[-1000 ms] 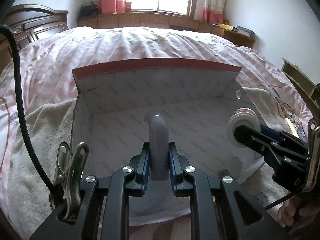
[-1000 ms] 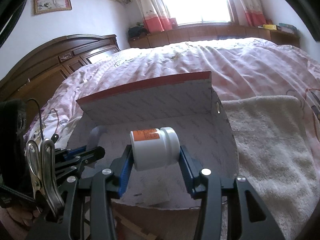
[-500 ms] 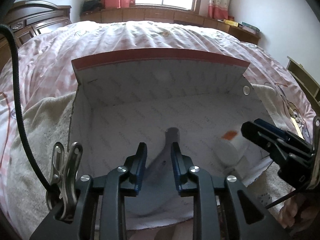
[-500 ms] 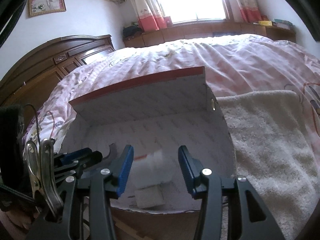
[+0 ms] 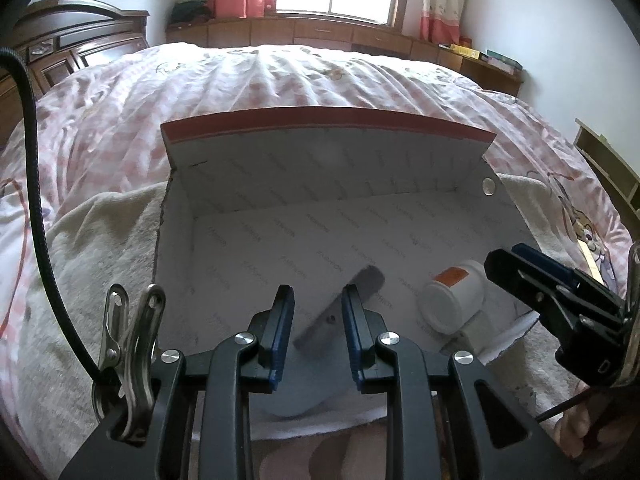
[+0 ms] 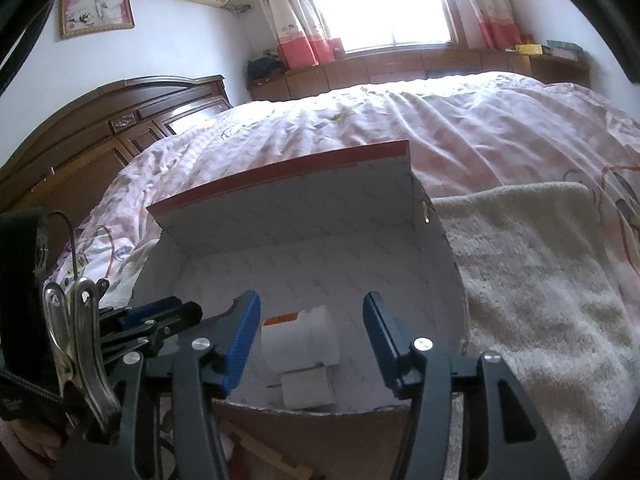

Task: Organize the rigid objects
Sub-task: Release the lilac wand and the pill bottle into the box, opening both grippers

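Bottle (image 6: 298,338) dropped into box (image 6: 280,208); right hand-held gripper (image 6: 312,344) opening, empty.

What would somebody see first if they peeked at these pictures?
First, the big white cardboard box with a red-edged flap, sitting open on the pink bed. Inside it near the front lie a white bottle with an orange label on its side and a grey curved piece. Both lie free of the blue pads of the left gripper and the right gripper, whose jaws are opening.
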`<state>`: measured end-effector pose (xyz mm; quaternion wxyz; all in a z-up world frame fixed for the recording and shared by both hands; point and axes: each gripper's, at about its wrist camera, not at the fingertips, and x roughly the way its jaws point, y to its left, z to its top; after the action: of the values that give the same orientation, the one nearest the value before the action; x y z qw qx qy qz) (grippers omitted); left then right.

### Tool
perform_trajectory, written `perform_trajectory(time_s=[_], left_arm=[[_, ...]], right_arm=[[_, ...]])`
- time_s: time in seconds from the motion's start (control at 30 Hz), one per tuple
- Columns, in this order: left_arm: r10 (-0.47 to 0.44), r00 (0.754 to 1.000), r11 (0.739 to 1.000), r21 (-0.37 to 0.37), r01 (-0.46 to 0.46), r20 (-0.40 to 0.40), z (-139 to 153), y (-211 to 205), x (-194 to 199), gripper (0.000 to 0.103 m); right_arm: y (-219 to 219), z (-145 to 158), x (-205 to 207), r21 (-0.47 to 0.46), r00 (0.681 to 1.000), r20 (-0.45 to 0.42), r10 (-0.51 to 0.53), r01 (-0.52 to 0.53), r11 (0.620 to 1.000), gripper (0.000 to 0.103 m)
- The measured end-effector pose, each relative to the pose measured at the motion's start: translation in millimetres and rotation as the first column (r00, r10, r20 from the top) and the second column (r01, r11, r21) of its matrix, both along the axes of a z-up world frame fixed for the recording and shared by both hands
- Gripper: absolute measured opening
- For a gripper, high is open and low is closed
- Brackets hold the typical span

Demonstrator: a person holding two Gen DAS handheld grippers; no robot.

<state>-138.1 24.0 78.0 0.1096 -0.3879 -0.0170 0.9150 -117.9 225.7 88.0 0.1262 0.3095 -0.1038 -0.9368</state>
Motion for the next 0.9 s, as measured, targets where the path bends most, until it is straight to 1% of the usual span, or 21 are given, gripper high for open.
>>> perform_trajectory(time_s=[0.4, 0.9], left_arm=[[-0.006, 1.0, 1.0, 0.006, 0.006, -0.013, 9.7, 1.1, 22.3, 0.025], [-0.001, 1.0, 1.0, 0.013, 0.001, -0.019, 15.1, -4.9, 55.2, 0.025]], right_arm=[[2.8, 7.2, 23.5, -0.019, 1.0, -0.013, 0.005, -0.005, 1.0, 0.057], [2.5, 12.1, 59.2, -0.024, 1.0, -0.019, 0.01, -0.01, 1.0, 0.057]])
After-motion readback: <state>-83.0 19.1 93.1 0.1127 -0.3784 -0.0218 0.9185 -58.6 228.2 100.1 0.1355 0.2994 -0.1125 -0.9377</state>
